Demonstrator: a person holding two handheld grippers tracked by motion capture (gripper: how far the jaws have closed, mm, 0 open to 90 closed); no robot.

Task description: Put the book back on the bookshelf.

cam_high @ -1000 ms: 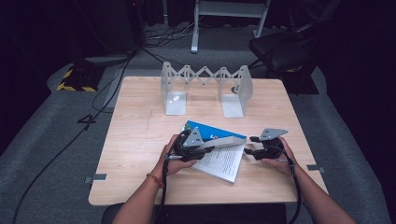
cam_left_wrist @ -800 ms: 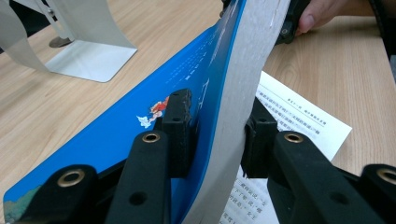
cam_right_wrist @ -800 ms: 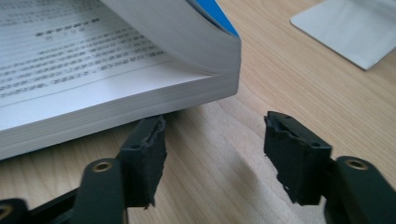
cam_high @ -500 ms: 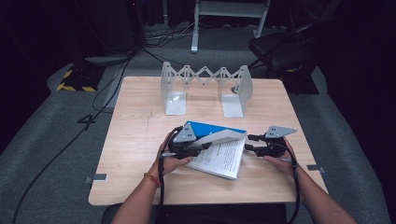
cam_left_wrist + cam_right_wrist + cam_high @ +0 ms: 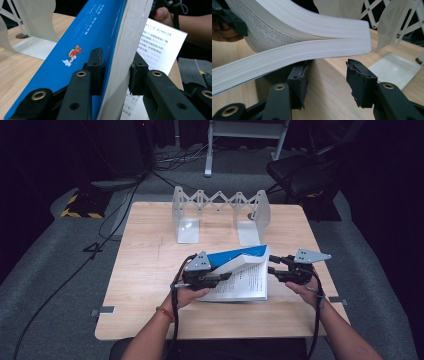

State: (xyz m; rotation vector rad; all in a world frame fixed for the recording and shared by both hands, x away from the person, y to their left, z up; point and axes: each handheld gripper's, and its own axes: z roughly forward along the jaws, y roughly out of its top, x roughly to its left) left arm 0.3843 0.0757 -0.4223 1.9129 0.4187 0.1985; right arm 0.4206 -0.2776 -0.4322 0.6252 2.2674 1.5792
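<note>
A thick book with a blue cover (image 5: 235, 256) lies open on the wooden table (image 5: 150, 250). My left gripper (image 5: 212, 272) is shut on the cover and a thick stack of pages (image 5: 130, 37), holding that half raised and tilted. Its pads press the blue cover (image 5: 82, 45) on one side and a printed page on the other. My right gripper (image 5: 272, 265) is at the book's right end. Its jaws have just been closing but stand open (image 5: 327, 75), with bare table between them. The book's curved page edges (image 5: 312, 37) hang just above them.
A folding metal book rack (image 5: 220, 202) with two upright end plates stands at the back of the table, and one plate (image 5: 397, 22) is close behind the right gripper. Dark floor, cables and a chair surround the table.
The left gripper has lifted the blue cover and its stack of pages higher, opening the book wider. The right gripper has risen slightly at the book's right end and its jaws have narrowed.
</note>
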